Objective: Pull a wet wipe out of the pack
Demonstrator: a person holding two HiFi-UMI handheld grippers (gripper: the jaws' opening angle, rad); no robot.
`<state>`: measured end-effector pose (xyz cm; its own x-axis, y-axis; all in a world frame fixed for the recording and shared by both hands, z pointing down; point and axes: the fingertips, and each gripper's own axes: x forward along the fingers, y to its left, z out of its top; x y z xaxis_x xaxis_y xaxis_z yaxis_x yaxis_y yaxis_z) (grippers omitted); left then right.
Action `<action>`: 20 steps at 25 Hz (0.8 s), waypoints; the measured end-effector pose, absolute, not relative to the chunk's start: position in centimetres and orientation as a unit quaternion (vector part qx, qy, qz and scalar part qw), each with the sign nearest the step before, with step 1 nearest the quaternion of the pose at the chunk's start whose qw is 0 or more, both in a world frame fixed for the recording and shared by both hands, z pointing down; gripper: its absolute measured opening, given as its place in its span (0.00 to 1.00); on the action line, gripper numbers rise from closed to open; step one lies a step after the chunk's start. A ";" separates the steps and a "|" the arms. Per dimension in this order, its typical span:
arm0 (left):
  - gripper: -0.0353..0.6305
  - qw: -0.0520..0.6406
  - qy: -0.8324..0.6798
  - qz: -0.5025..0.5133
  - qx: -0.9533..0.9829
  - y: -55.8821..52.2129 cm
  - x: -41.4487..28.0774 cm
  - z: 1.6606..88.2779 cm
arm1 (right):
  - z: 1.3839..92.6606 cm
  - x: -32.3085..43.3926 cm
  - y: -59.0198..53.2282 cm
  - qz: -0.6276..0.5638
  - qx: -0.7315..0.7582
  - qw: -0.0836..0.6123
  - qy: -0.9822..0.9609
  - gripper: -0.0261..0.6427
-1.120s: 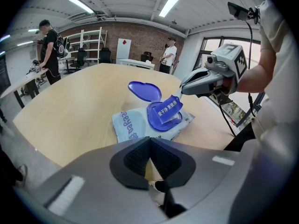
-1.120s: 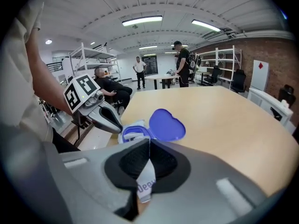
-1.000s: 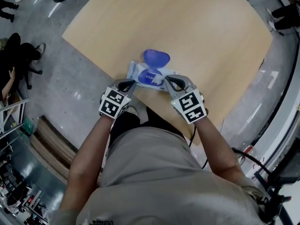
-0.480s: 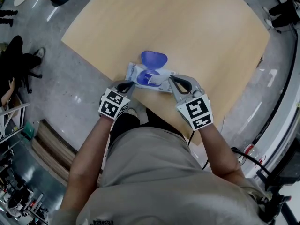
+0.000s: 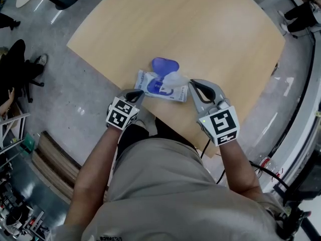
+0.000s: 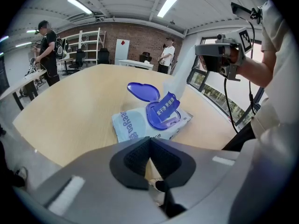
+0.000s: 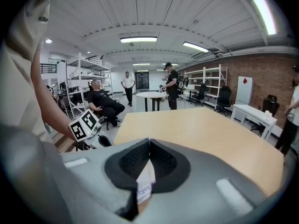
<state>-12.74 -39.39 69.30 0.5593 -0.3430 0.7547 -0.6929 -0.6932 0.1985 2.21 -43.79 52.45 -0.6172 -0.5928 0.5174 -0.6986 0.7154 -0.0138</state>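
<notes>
r gripper (image 5: 192, 84) pinched shut on the wipe (image 5: 175, 79) tip, which looks thin, limp, prob tears easy; l gripper (image 5: 134, 93) closed, empty, by pack (image 5: 145, 79).

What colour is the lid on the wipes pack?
Bluish purple. The open rounded plastic lid shows best in the left gripper view.

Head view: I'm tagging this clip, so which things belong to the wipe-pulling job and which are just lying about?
Job: wet wipe pack, its open blue lid, wet wipe, right gripper, left gripper.
Lying about: wooden table, seated person in black.
</notes>
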 end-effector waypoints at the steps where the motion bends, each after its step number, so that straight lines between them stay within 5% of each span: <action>1: 0.06 0.245 -0.305 0.355 0.849 -39.3 -12.9 69.1 | 51.7 2.3 -43.8 0.102 0.365 0.243 -0.893 0.04; 20: 0.06 0.196 -0.327 0.165 0.909 -29.6 -19.2 52.1 | 43.6 -3.1 -32.7 0.061 0.411 0.239 -0.878 0.04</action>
<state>-19.24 -29.62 52.15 0.7314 -0.5300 0.4290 -0.6598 -0.7089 0.2491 -3.07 -32.73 43.58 -0.5485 -0.6923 0.4689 -0.7502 0.6551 0.0896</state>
